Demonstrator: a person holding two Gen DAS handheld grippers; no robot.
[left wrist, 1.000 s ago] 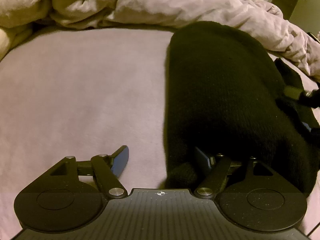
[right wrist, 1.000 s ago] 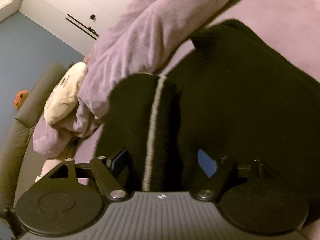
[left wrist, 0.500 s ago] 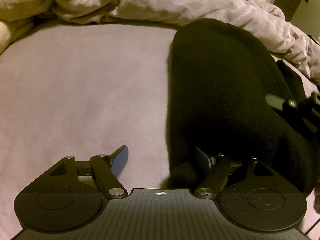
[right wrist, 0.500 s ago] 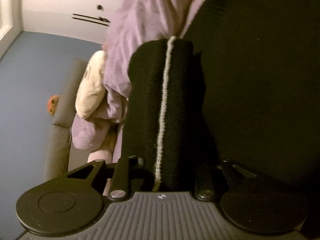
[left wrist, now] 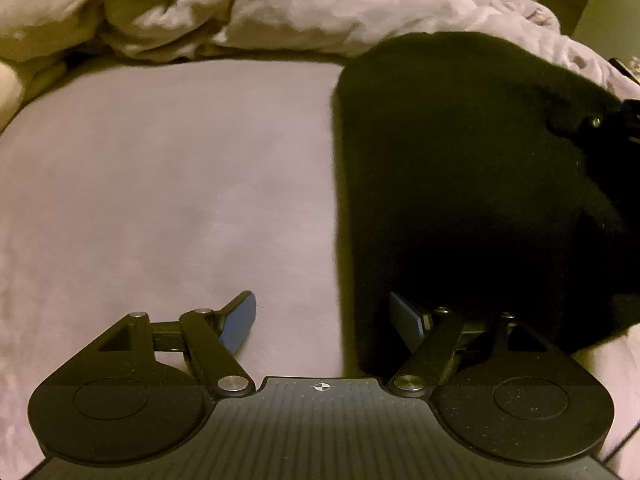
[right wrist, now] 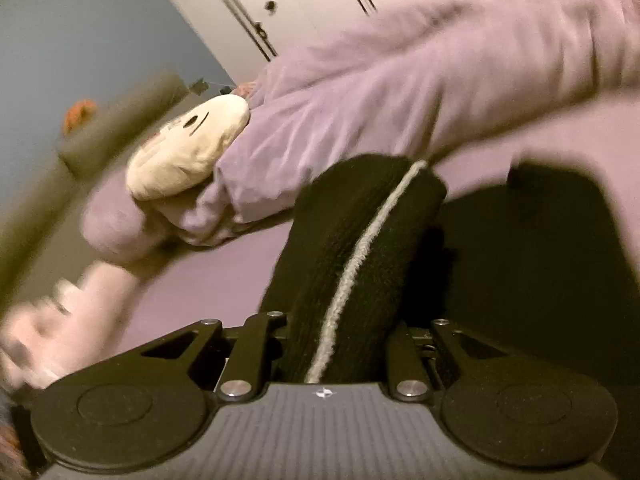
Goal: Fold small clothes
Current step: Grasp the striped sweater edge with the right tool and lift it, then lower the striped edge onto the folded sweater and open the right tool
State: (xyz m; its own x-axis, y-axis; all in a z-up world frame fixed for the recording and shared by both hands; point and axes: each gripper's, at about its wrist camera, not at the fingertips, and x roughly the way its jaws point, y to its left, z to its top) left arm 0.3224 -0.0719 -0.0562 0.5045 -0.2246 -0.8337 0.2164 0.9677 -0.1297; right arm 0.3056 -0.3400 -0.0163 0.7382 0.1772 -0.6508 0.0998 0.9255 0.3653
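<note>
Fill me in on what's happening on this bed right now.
A person with a handheld gripper in each hand is folding a black knit garment on a lilac bedsheet. The right gripper is shut on a bunched edge of the garment that carries a pale grey stripe, lifting it off the sheet. The left gripper is open, with one finger on the garment's near edge and the other over bare sheet. A rumpled lilac duvet lies behind.

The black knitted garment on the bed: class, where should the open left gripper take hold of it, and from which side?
Probably the near left edge of the black knitted garment, approached from the bare sheet side. That edge lies flat between the left gripper's spread fingers. The right gripper already pinches the striped fold.
</note>
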